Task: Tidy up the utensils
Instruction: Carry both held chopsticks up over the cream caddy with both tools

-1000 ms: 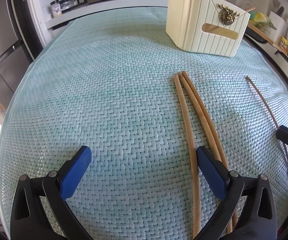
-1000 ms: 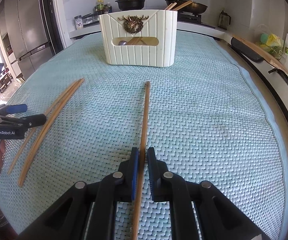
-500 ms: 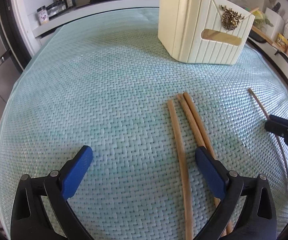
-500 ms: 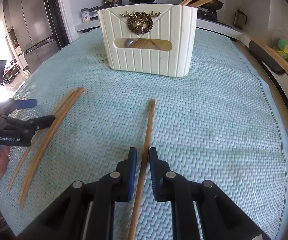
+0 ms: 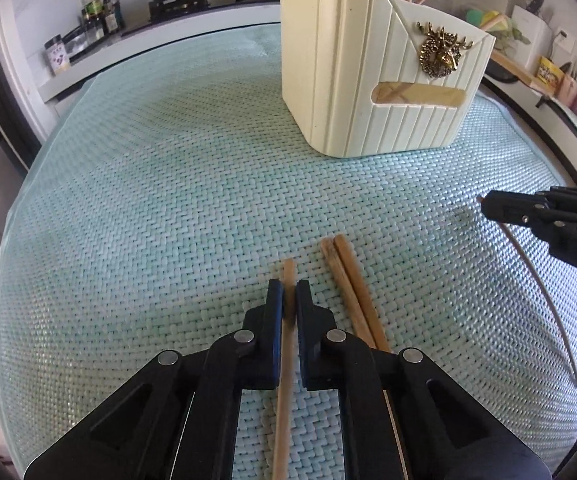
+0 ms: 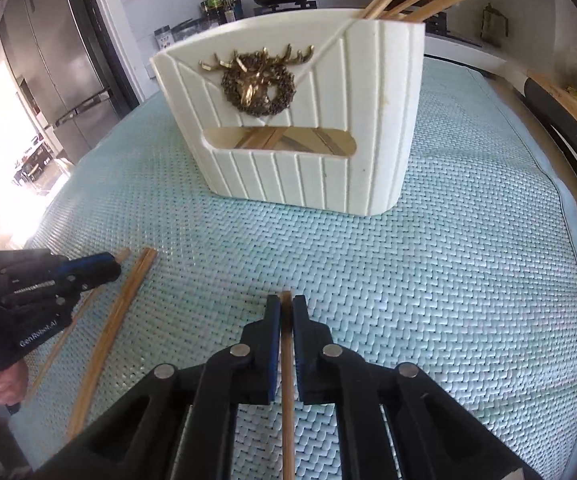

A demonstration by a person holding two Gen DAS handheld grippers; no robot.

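Kitchen worktops, a fridge and stove pots ring a table laid with a pale green woven mat, and it's all happening on that mat! Over on the left side, the left claw has just been closing, and its jaws now pinch one chopstick near its far tip, the rest of the stick running back under the claw body. Just beside it to the right, a pair of chopsticks lies loose on the mat, touching each other. Further right, the right claw is clamped on a thin chopstick of its own, again close to the tip. Straight ahead of both stands the cream holder with the gold stag emblem, several chopsticks already poking from its top.

Now the danger, as I judge it: both grips sit near one end, so a long tail hangs behind each claw. That tail could swing, pivot in the pads or slip out on the lift. A drooping stick could also catch the holder's rim instead of dropping in.
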